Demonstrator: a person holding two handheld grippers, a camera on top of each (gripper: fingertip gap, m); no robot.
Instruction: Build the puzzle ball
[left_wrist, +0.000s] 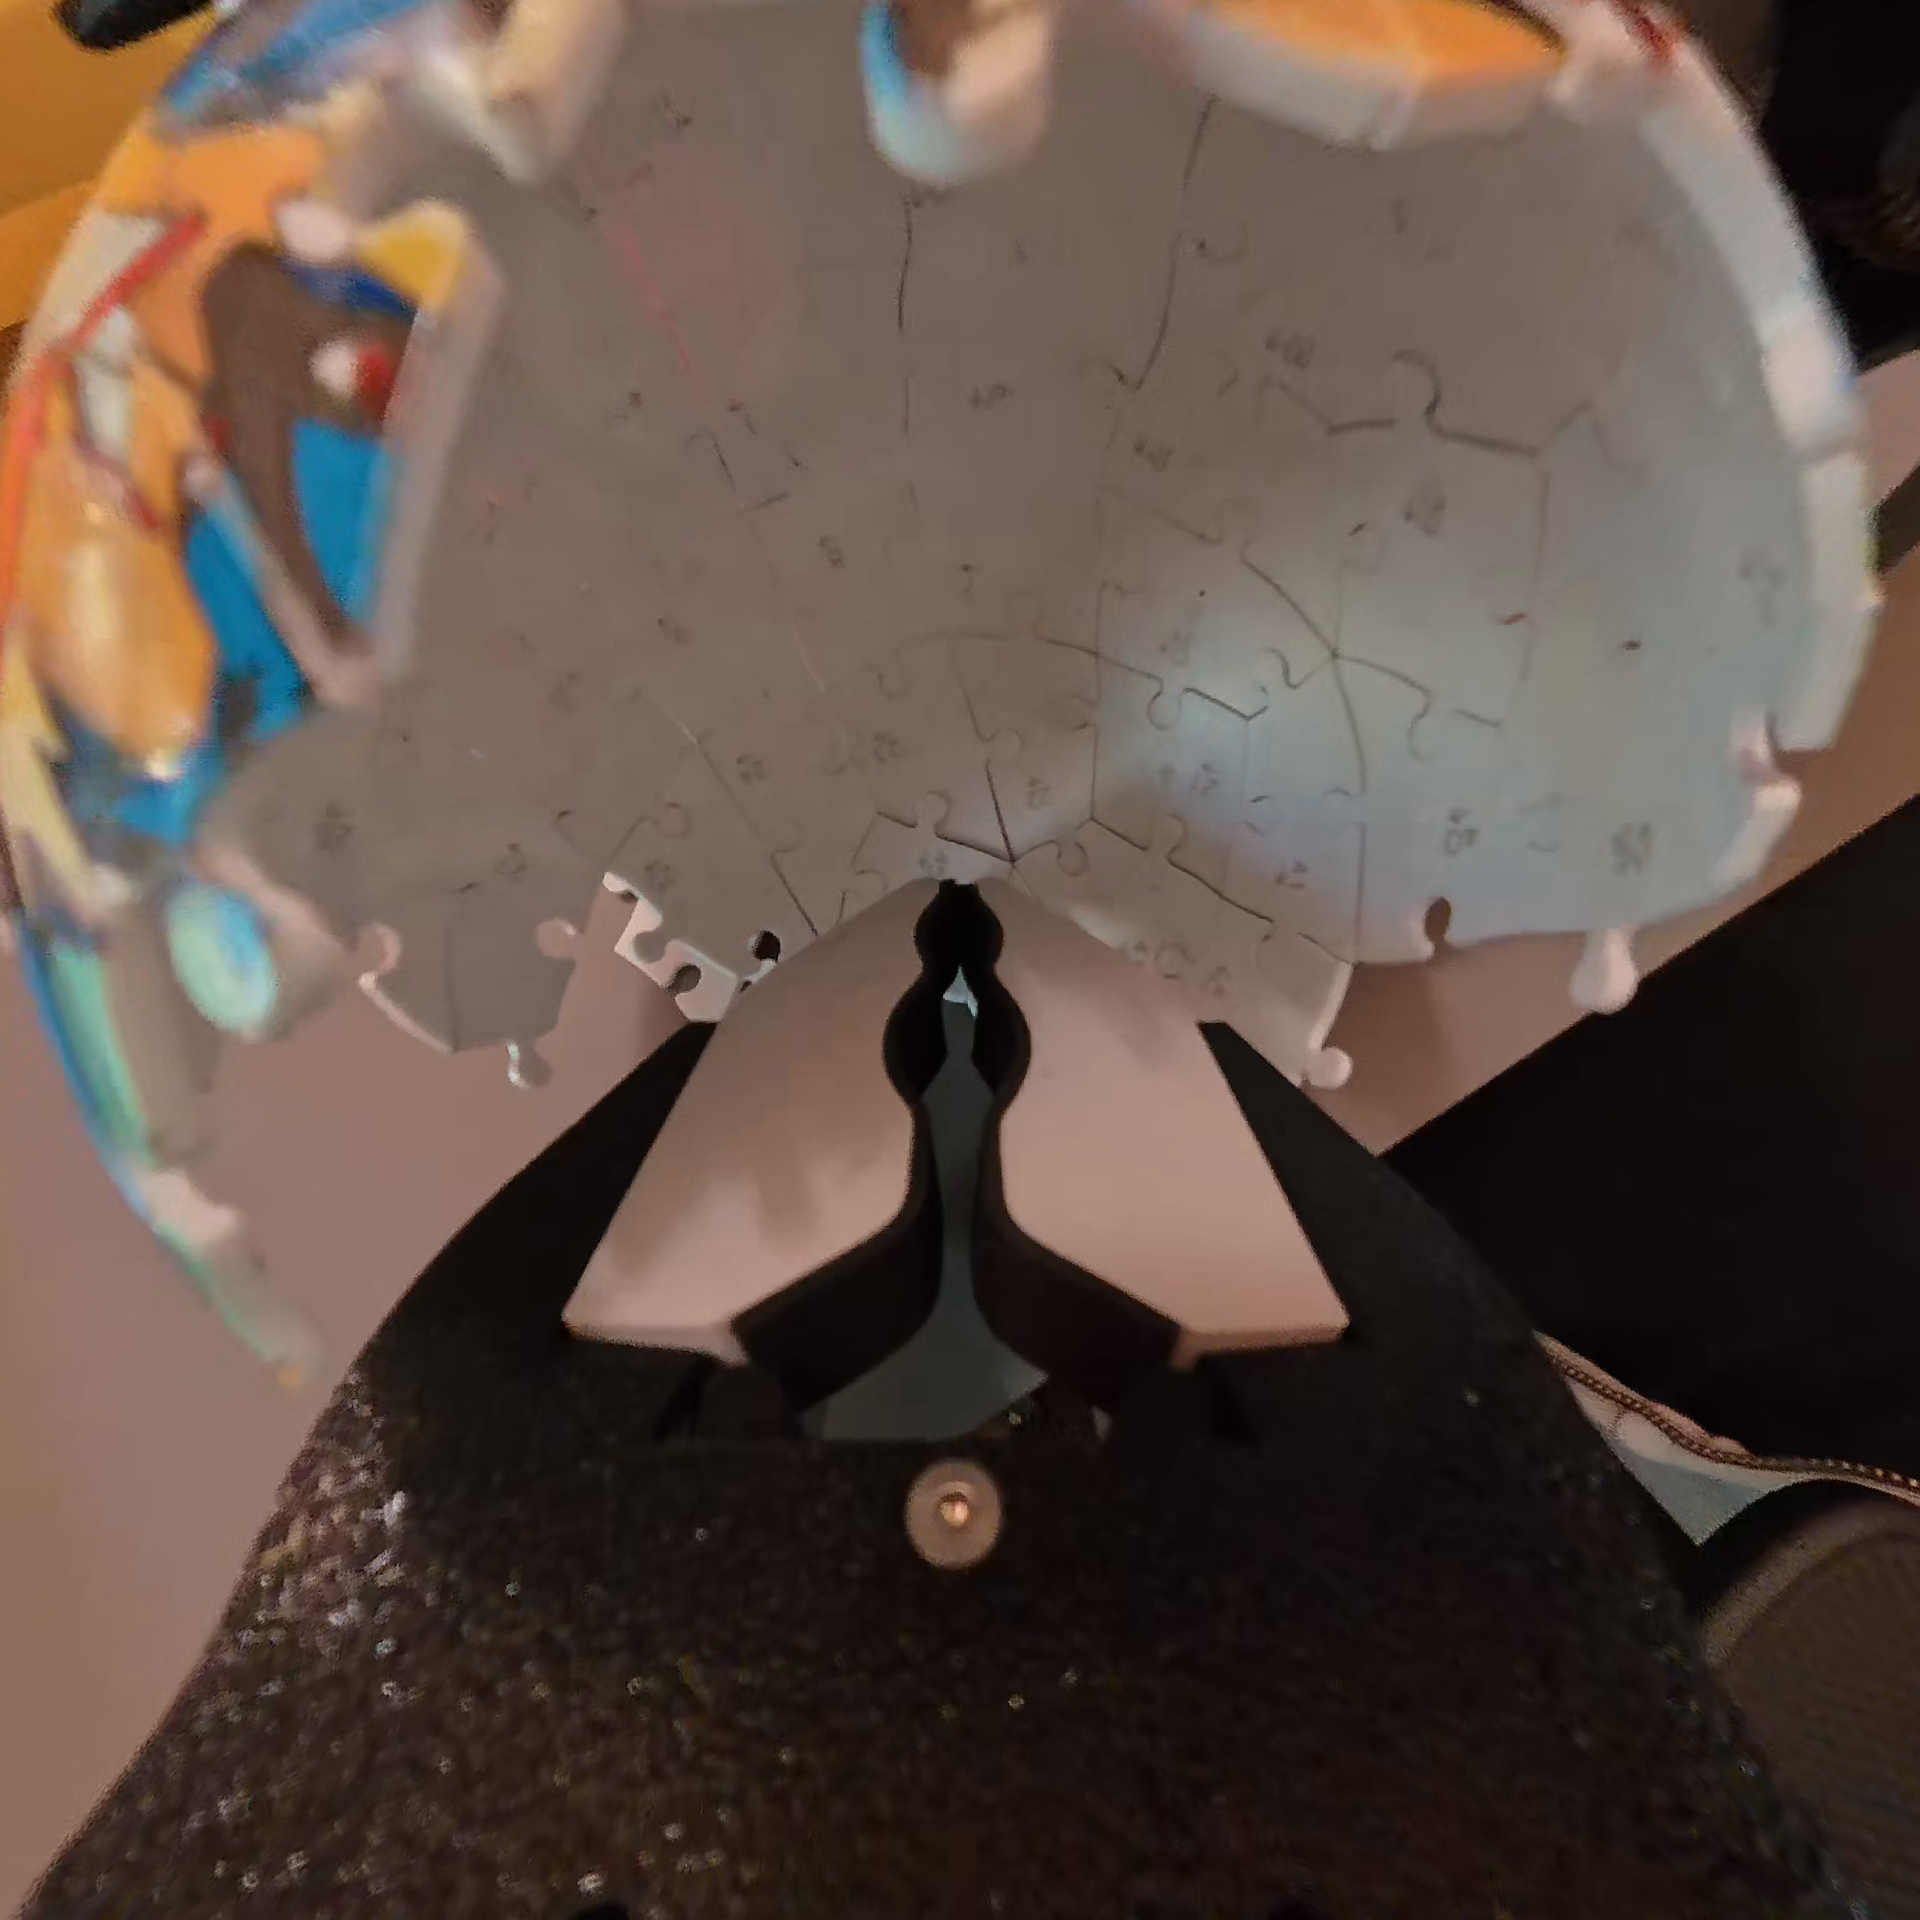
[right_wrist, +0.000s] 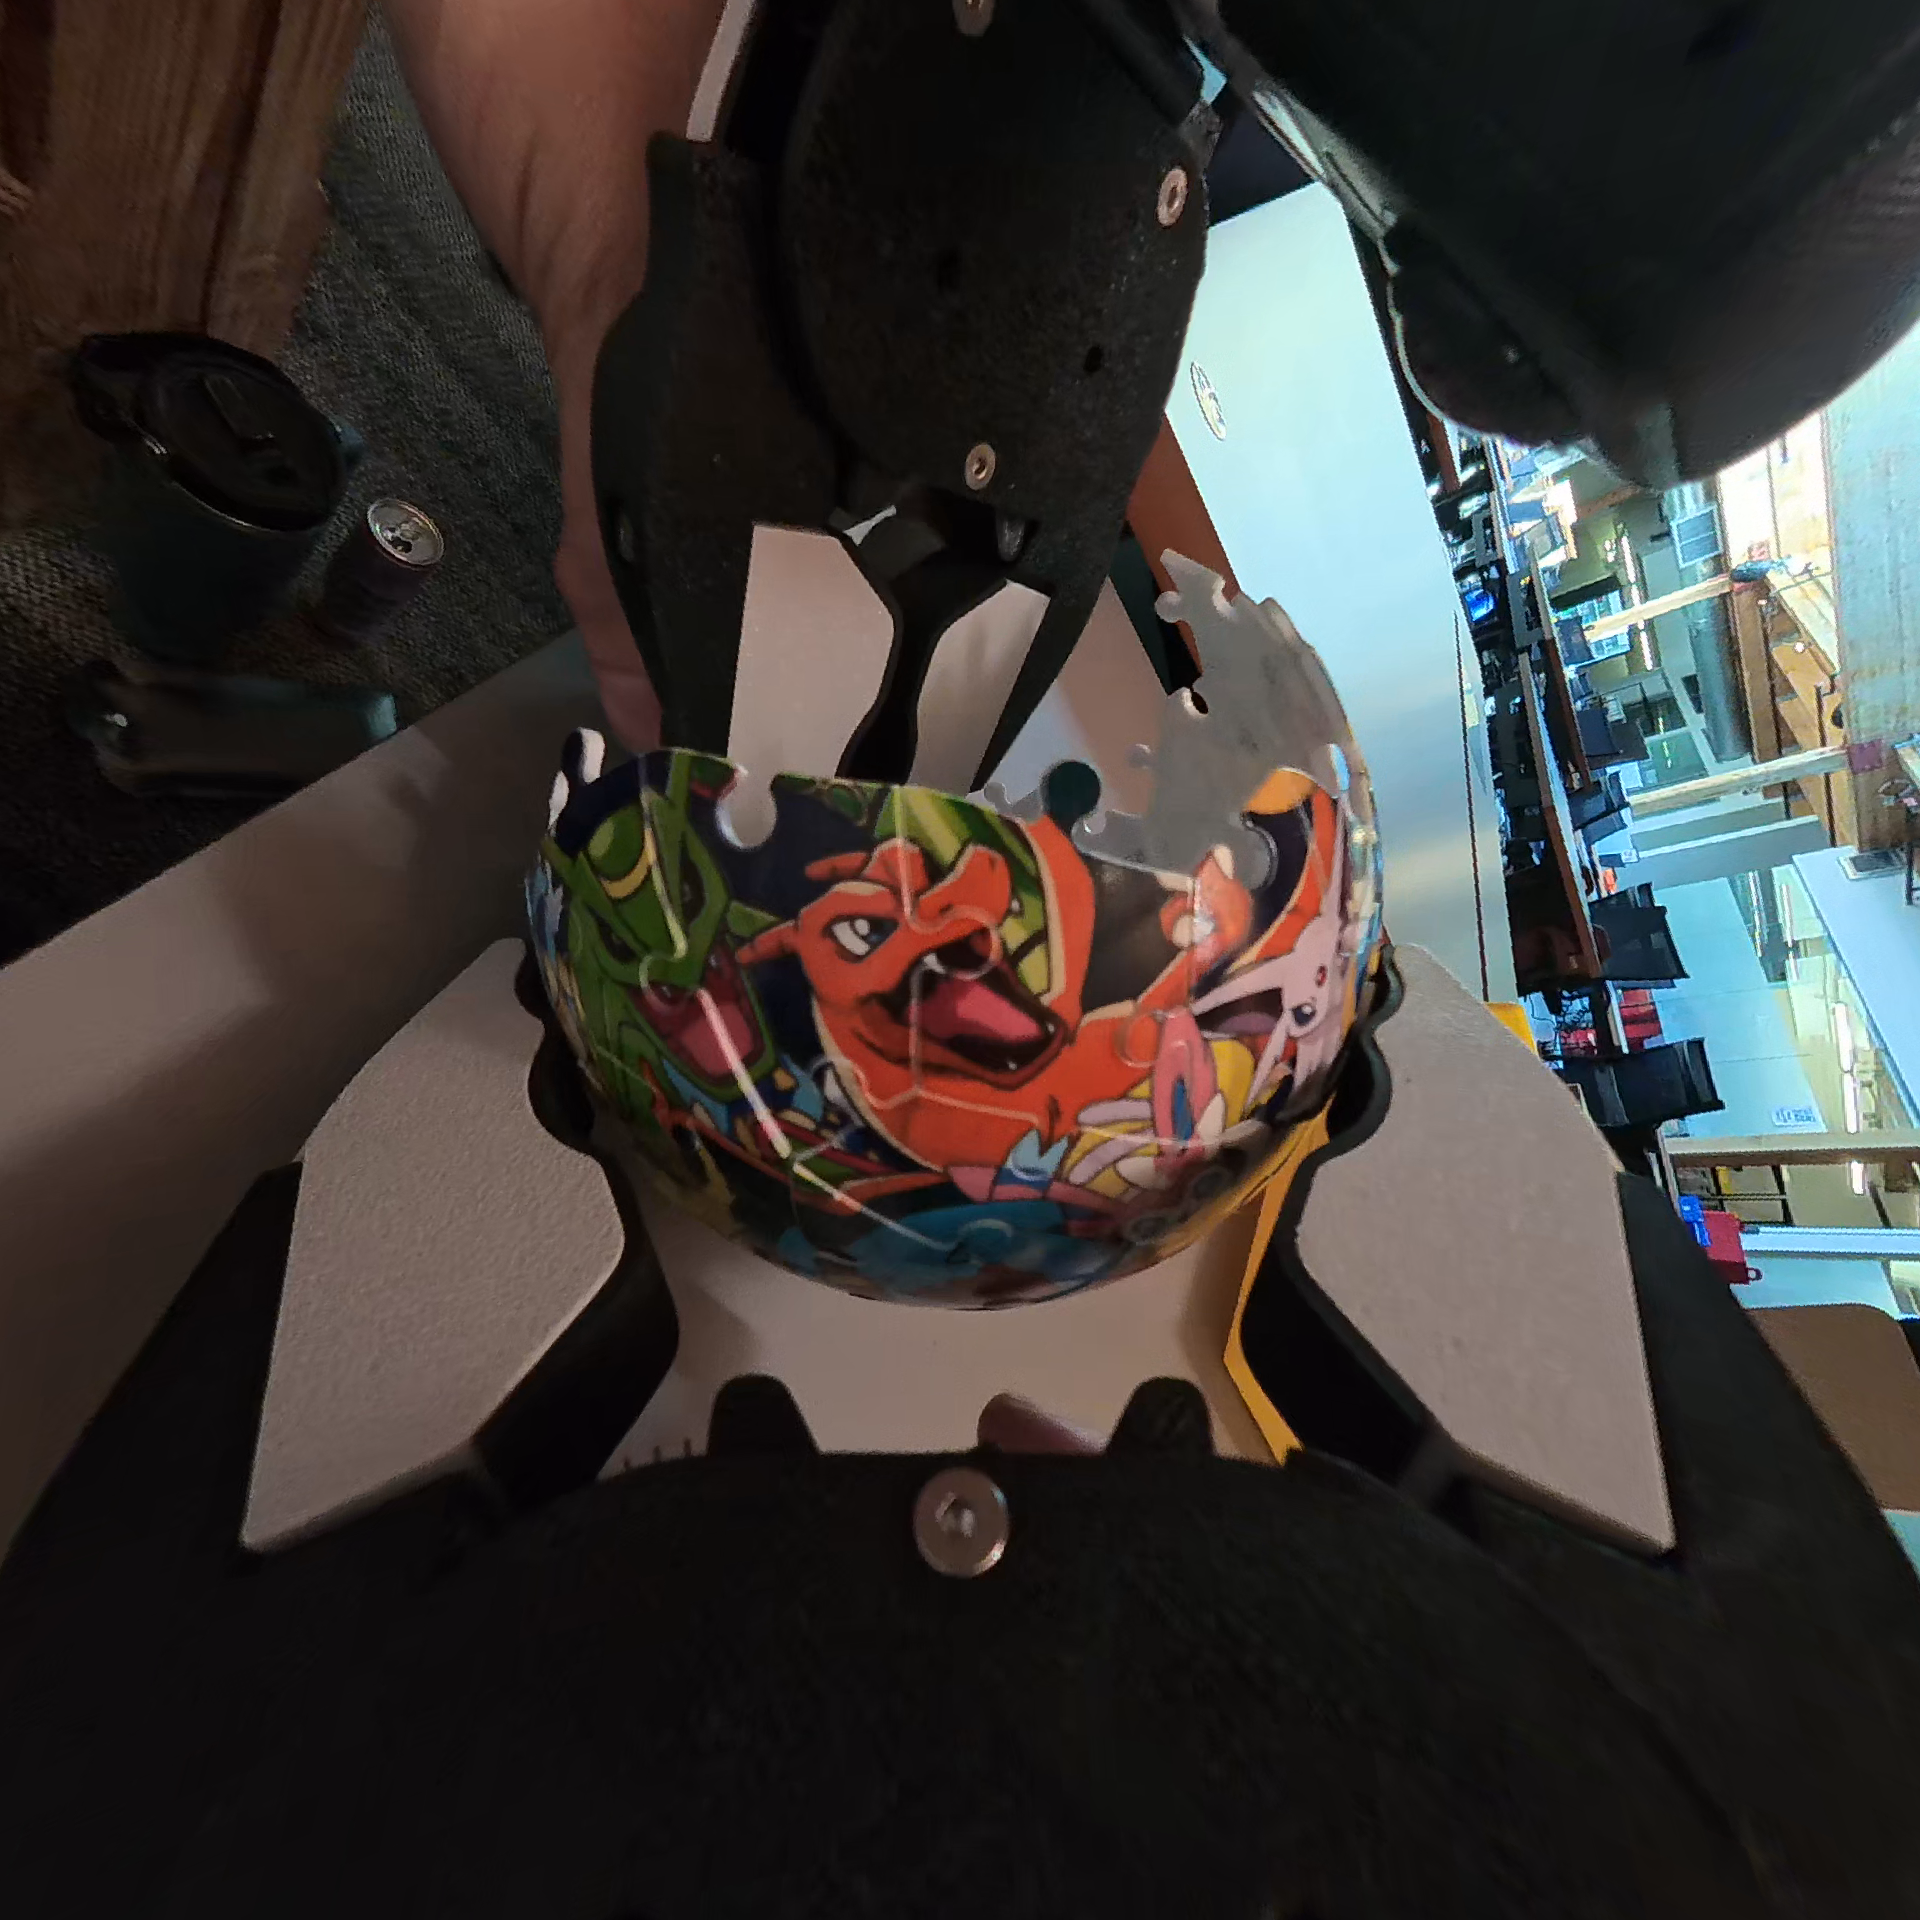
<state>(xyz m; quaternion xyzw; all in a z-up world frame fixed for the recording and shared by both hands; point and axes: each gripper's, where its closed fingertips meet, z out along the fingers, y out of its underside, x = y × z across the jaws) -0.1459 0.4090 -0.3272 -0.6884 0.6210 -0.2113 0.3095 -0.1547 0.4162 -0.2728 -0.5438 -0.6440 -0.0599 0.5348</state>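
The left wrist view looked along its tool (left_wrist: 961, 935) into the grey hollow of the puzzle ball (left_wrist: 1039, 520), very close. The right wrist view faced the ball's printed outside (right_wrist: 935, 997) from the opposite side, showing the left tool (right_wrist: 935, 748) beyond; the 2 views shared only the ball.

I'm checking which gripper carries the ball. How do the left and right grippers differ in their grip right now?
The right gripper is spread wide, cradling the puzzle ball by its printed outside. The left gripper is pinched nearly shut on the ball's rim, its tips at the grey inside face. The right one spans the shell; the left grips only an edge. Both are black and touch the ball.
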